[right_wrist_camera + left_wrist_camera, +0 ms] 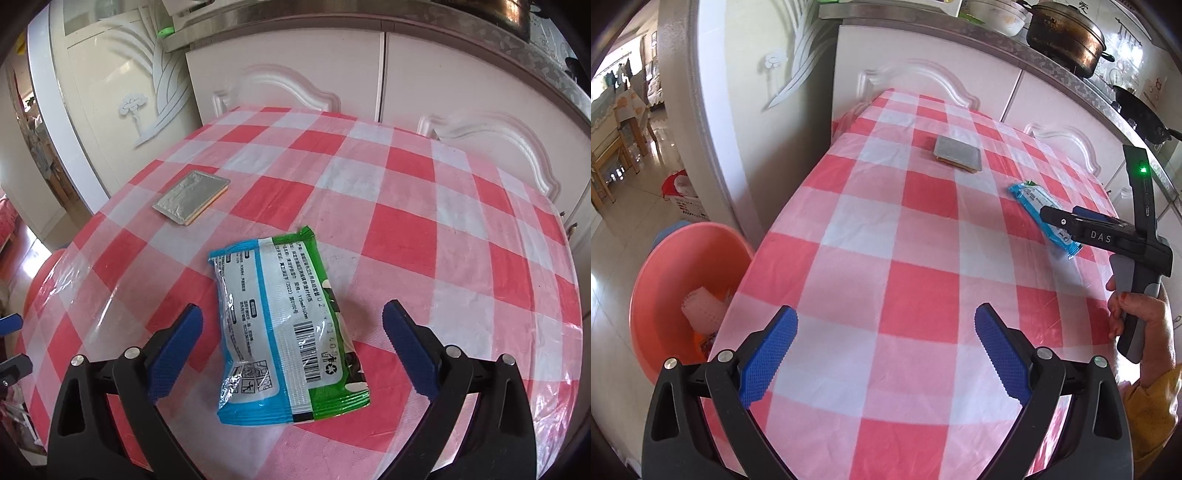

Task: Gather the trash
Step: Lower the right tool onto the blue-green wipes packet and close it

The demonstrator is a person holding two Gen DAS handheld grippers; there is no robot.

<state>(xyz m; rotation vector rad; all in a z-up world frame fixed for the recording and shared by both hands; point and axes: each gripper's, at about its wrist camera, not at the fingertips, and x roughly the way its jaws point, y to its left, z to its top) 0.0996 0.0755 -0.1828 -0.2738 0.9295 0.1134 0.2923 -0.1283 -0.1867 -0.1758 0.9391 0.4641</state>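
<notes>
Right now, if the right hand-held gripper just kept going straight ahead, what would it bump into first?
The right hand-held gripper is open, and the blue and green wrapper lies directly ahead between its fingers on the checked tablecloth. It would likely meet that first, though its height above the wrapper is unclear.

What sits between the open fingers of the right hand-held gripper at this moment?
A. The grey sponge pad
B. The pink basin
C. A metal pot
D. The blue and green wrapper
D: in the right wrist view the blue and green wrapper lies on the checked tablecloth between the open right hand-held gripper, while the sponge pad lies farther off.
</notes>
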